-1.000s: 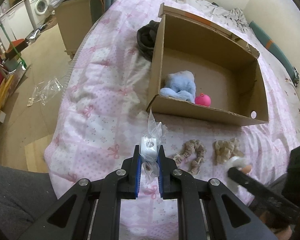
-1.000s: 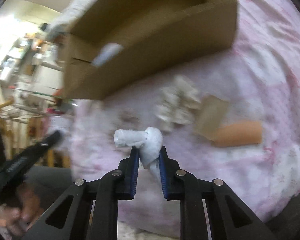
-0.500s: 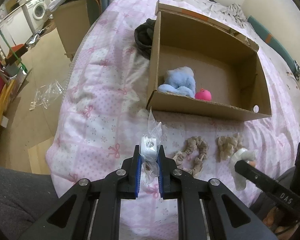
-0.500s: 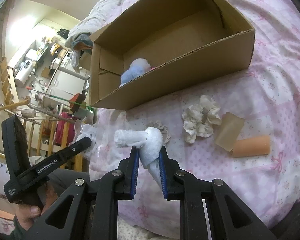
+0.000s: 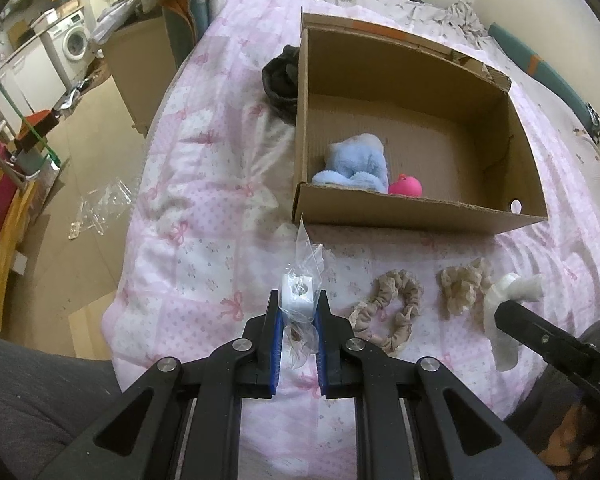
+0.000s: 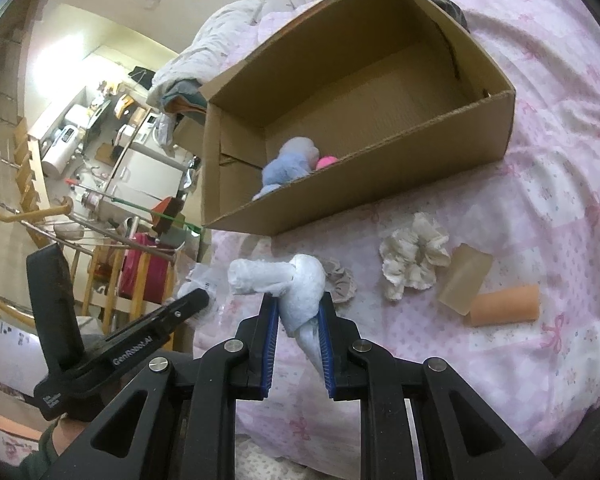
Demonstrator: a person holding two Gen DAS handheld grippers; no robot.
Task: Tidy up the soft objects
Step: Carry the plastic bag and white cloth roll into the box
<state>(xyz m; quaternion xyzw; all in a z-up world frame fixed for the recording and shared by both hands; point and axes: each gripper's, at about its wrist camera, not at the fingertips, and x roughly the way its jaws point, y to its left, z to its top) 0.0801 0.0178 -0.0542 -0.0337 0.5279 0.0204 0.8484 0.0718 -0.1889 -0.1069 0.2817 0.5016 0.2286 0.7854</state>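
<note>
My left gripper [image 5: 298, 312] is shut on a small white block in a clear plastic bag [image 5: 298, 300], held above the pink bedspread. My right gripper [image 6: 298, 312] is shut on a white soft toy [image 6: 296, 288], which also shows at the right of the left wrist view as the white soft toy [image 5: 508, 292]. The open cardboard box [image 5: 420, 216] lies ahead on the bed, with a blue plush [image 5: 358, 164] and a pink ball [image 5: 406, 188] inside. Two beige scrunchies [image 5: 392, 312] [image 5: 462, 284] lie on the bed in front of the box.
A cream scrunchie [image 6: 414, 260], a translucent tan block [image 6: 466, 284] and an orange foam cylinder [image 6: 504, 306] lie on the bedspread [image 6: 540, 200] at the right. A dark garment [image 5: 280, 80] sits left of the box. The bed edge drops to the floor at the left.
The right gripper has risen with the white toy, so the box interior comes into view. The left gripper has stayed nearly in place with its bagged block.
</note>
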